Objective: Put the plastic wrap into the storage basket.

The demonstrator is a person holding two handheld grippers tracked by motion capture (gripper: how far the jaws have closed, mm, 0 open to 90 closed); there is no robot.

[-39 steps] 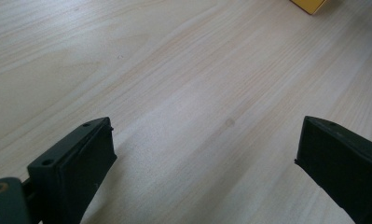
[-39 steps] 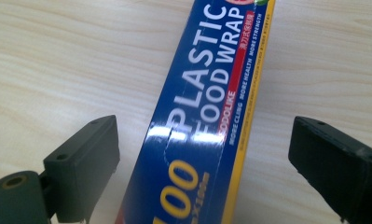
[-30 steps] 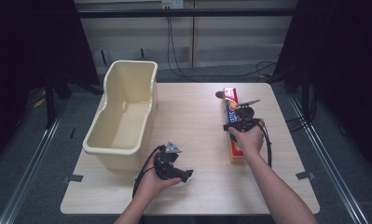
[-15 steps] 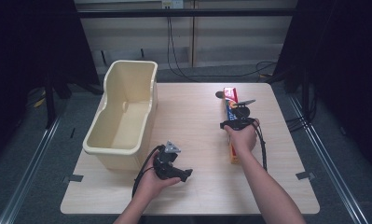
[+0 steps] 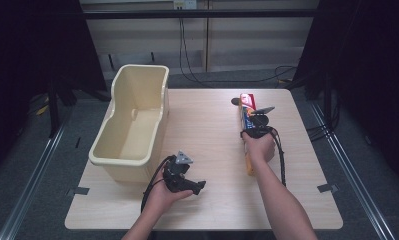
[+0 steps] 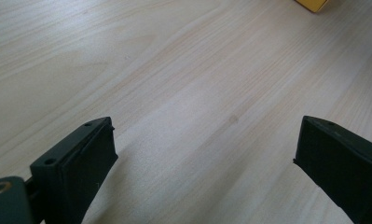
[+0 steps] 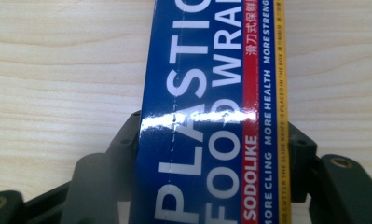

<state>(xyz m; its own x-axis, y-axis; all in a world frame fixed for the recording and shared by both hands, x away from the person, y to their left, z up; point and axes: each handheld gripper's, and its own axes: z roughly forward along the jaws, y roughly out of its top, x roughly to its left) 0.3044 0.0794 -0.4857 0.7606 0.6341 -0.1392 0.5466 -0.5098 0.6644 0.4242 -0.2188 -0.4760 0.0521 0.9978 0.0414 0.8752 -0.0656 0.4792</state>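
One container: cream plastic tub point(image 5: 132, 125) sitting on the left half of the surface point(image 5: 207, 125), its inside showing bare.
Box: long plastic-wrap box point(image 7: 211, 112) lying flat on the right half of the surface, well apart from the tub, running away from the person.
Writing: big white letters reading "PLASTIC FOOD WRAP" on blue; a red stripe carrying "SODOLIKE" plus Chinese characters; "MORE CLING MORE HEALTH MORE STRENGTH" alongside; small print on a yellow edge mentioning a slide cutter placed in the box.
Right tool point(image 5: 254, 127): jaws have just been closing, now clamping the box's two long sides.
Left tool point(image 6: 207, 154): jaws standing wide apart over bare wood, gripping nothing, resting near the tub's front corner.
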